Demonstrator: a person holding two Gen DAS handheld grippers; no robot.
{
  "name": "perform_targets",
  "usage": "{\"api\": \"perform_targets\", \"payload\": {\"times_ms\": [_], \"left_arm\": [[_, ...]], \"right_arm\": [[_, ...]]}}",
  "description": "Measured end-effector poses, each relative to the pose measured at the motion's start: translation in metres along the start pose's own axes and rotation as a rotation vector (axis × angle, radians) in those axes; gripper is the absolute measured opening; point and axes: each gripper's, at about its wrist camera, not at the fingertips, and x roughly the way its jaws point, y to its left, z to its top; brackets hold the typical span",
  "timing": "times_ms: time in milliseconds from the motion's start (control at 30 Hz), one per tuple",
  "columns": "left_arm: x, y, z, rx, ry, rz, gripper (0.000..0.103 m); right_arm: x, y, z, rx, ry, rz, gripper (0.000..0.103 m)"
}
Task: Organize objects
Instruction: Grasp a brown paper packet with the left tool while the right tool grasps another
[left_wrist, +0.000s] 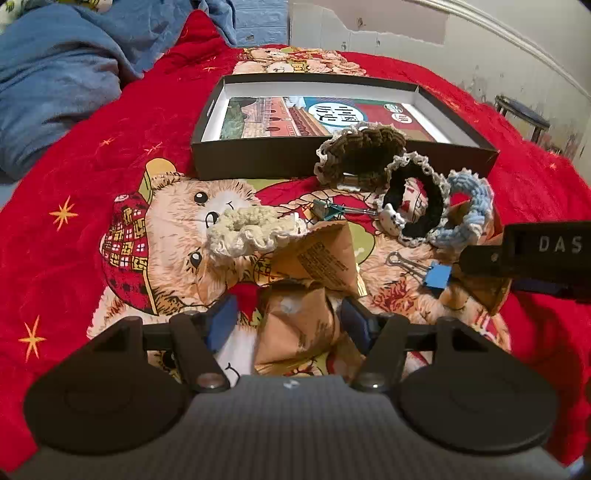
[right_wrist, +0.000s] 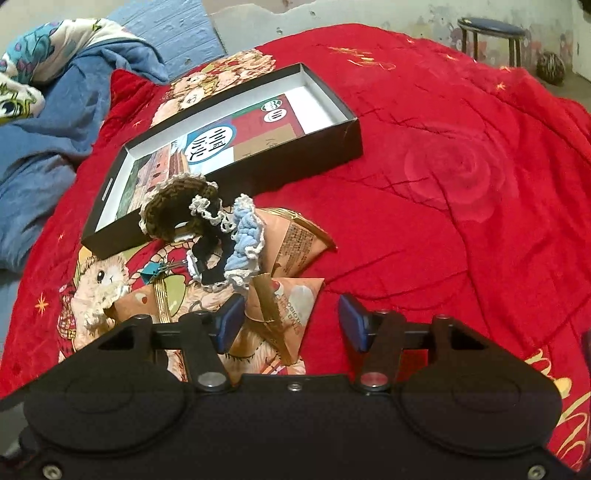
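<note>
Left gripper (left_wrist: 288, 325): jaws apart, tan snack packet (left_wrist: 299, 332) between pads, contact unclear.
Right gripper (right_wrist: 291, 321): jaws apart, nothing gripped.
Black box (left_wrist: 258, 158): upper centre, open.
Crocheted scrunchies: brown (left_wrist: 360, 155), black (left_wrist: 413, 206), blue (left_wrist: 469, 206), cream (left_wrist: 251, 232), mid-frame.
Blue binder clip (left_wrist: 436, 275): right.

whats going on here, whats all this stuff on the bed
A person holds a two-finger gripper in each hand over a red blanket, sorting small things. Crocheted scrunchies, brown, black, blue and cream, lie with binder clips and tan snack packets in front of an open black box, which holds only a printed card. The left gripper is open around a snack packet, not pressing it. The right gripper is open beside another packet.
</note>
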Motion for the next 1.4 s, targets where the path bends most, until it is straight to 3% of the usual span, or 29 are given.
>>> {"api": "perform_targets", "payload": {"times_ms": [167, 367, 433, 533, 700, 967, 1067, 1333, 1400], "left_arm": [[0.002, -0.001, 0.002, 0.024, 0.009, -0.008, 0.071], [-0.002, 0.003, 0.003, 0.016, 0.02, 0.008, 0.047], [-0.004, 0.003, 0.004, 0.018, 0.018, 0.016, 0.043], [-0.004, 0.003, 0.005, 0.016, 0.022, 0.017, 0.043], [-0.005, 0.003, 0.005, 0.022, 0.021, 0.017, 0.041], [-0.011, 0.002, 0.01, 0.035, 0.027, 0.035, 0.04], [-0.02, 0.005, 0.013, 0.036, -0.007, 0.037, 0.04], [-0.038, 0.015, 0.024, -0.016, -0.088, -0.02, 0.04], [-0.042, 0.018, 0.026, -0.025, -0.111, -0.043, 0.04]], "right_arm": [[0.001, 0.003, -0.002, -0.007, -0.009, -0.013, 0.056], [0.004, 0.014, -0.006, -0.105, -0.023, -0.059, 0.056], [0.005, 0.016, -0.007, -0.119, -0.02, -0.066, 0.056], [0.004, 0.015, -0.005, -0.107, -0.012, -0.06, 0.056], [0.004, 0.014, -0.003, -0.117, -0.005, -0.085, 0.042], [-0.002, 0.015, -0.002, -0.108, 0.016, -0.078, 0.037], [-0.009, 0.013, -0.002, -0.09, 0.011, -0.081, 0.037], [-0.039, 0.014, 0.003, -0.096, -0.131, -0.056, 0.037], [-0.044, 0.013, 0.005, -0.079, -0.154, -0.016, 0.037]]}}
